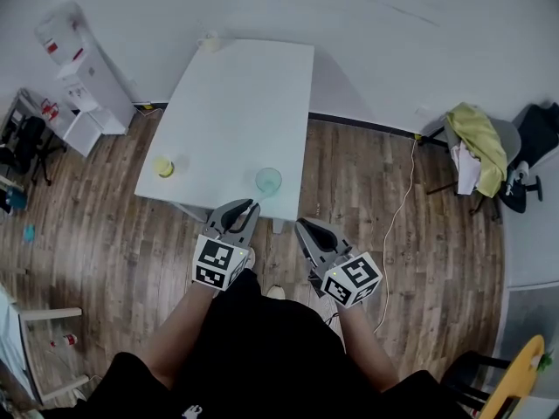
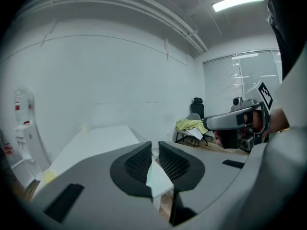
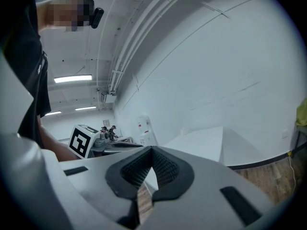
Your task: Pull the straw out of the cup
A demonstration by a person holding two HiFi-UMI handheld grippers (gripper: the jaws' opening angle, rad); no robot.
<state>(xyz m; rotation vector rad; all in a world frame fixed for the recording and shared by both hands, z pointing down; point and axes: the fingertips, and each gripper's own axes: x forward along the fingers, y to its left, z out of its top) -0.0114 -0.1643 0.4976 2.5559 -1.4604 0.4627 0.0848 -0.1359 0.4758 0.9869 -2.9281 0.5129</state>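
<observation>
**Straw pinched, cup close to the table edge**

The person's dark top (image 1: 262,347) fills the bottom of the head view, with both forearms reaching forward. The left gripper (image 1: 250,208) is clenched on what looks like the straw (image 1: 254,202). It shows as a thin pale stub at the tips, seemingly clear of the cup (image 1: 268,182) just beside it. The right gripper (image 1: 307,226) is closed on nothing, its tips meeting. The cup stands by the near edge of the white table (image 1: 244,103).

Risks: the pinch is narrow, so a slight slackening could drop the straw to the floor. A sideways swing of either gripper could knock the light cup off the edge. The straw may also drip.

Writing: the 2 marker cubes (image 1: 218,263) carry only black-and-white squares. The red labels on the water dispenser (image 1: 77,68) are too small to read.
</observation>
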